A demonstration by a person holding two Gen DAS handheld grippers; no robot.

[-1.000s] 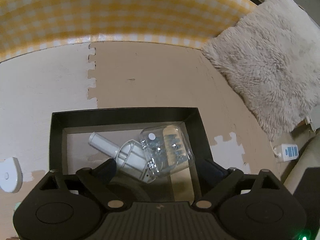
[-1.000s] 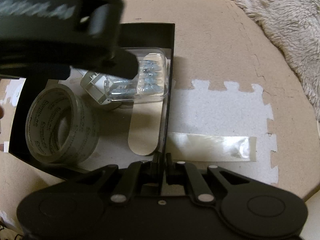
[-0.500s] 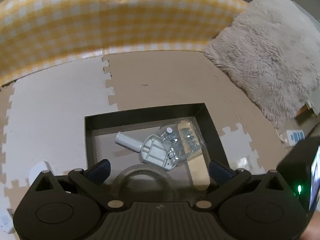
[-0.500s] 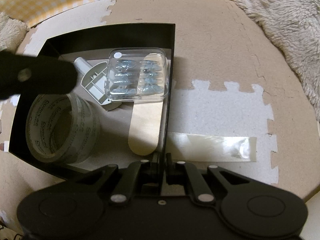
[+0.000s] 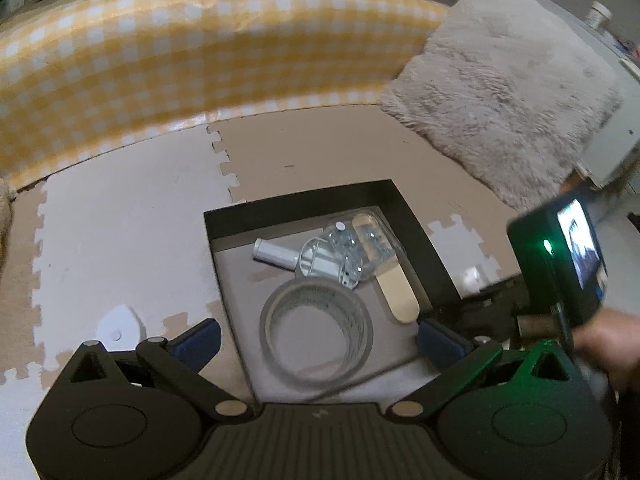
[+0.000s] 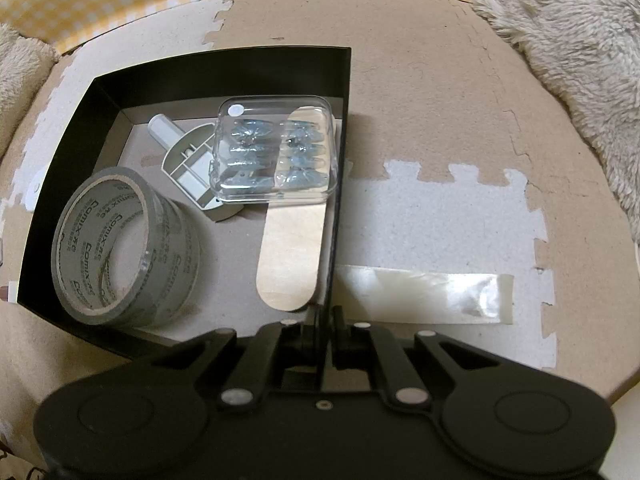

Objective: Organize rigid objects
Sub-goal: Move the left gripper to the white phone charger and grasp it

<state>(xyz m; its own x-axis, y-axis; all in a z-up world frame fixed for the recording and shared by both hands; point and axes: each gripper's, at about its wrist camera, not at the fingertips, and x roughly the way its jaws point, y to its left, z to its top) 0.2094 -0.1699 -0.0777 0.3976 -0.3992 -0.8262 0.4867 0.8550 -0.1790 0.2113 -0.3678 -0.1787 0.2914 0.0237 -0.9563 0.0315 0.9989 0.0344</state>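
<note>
**Left gripper pulled back above the box, right one clamped on its wall**

Since a second ago the left gripper [image 5: 316, 336] has drawn up and back from the black box [image 6: 224, 68], so the tape roll [image 6: 120, 244], earlier hidden beneath it in the left wrist view, now shows whole, and the right wrist view is no longer blocked by it.

The box sits on the foam puzzle mat [image 6: 432, 92]. The yellow checked cloth [image 5: 200, 48] borders the mat on the far side and the furry cushion [image 5: 504, 92] lies well apart to the right. A strip of clear tape [image 6: 424, 292] lies on the mat just beside the box's right wall.

Inside, the tape roll leans at the near left. The clear plastic case [image 6: 276, 152] of small metal pieces rests on the white plastic part [image 6: 188, 156] and on the far end of the wooden stick [image 6: 290, 256], which lies along the right wall.

The left gripper's jaws stand wide, holding nothing, above the near part of the box. The right gripper [image 6: 324, 316] has its jaws nearly together, pinching the box's right wall at its near end.
</note>
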